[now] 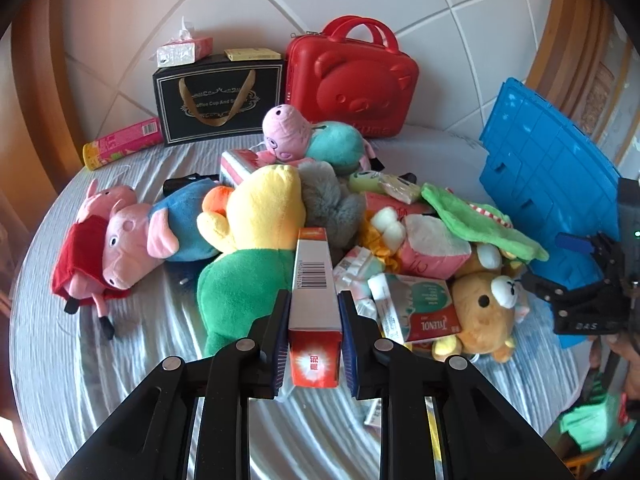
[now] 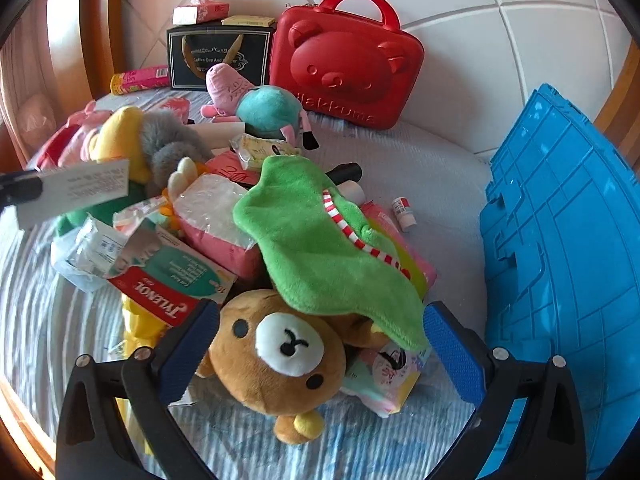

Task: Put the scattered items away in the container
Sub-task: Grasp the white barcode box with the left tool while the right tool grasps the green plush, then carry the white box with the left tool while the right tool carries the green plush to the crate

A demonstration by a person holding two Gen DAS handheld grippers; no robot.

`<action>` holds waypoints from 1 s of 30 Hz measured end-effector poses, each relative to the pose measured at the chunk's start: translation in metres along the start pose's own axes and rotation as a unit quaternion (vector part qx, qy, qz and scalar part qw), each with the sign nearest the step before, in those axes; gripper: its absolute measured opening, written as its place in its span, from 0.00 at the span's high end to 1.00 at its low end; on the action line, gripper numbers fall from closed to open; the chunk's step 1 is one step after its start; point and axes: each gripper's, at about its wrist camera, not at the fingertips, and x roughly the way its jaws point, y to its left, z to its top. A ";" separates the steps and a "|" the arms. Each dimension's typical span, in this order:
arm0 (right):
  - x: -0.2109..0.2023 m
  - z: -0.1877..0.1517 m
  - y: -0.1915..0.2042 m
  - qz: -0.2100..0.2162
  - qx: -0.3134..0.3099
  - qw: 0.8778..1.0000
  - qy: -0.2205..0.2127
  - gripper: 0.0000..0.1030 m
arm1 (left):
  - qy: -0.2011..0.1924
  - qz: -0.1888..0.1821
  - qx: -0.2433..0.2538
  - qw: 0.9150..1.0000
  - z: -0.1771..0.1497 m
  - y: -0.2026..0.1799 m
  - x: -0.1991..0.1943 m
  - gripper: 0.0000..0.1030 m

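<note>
My left gripper is shut on a long grey and red box with a barcode, held above the pile; the box also shows at the left of the right wrist view. My right gripper is open, its jaws on either side of a brown bear plush, not touching it. A green plush cloth lies over the bear. The blue crate stands at the right, and in the left wrist view. The right gripper shows there too.
A pile of plush toys, tissue packs and a Tylenol box covers the striped bed. Pig plushes lie left. A red bear case, a black gift box and a pink tube stand at the back.
</note>
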 end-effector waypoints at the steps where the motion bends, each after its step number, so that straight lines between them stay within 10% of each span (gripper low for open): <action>1: 0.009 0.000 0.003 -0.010 -0.011 1.000 0.005 0.00 | 0.000 0.000 0.000 1.000 -0.001 0.001 -0.002 0.79; 7: 0.041 0.003 0.001 -0.025 -0.025 0.999 0.020 0.01 | 0.001 0.001 -0.005 1.000 -0.007 0.006 -0.005 0.79; 9: 0.044 0.005 -0.004 -0.016 -0.012 0.999 0.026 0.44 | -0.001 0.000 -0.004 1.000 -0.008 0.005 -0.007 0.79; 13: 0.037 0.010 -0.020 -0.002 0.023 1.000 0.019 0.88 | -0.007 -0.004 -0.009 1.000 -0.008 0.005 -0.013 0.79; 30: -0.039 0.024 -0.058 0.045 0.097 0.994 -0.037 0.95 | -0.065 -0.005 -0.007 0.998 0.012 -0.006 -0.058 0.79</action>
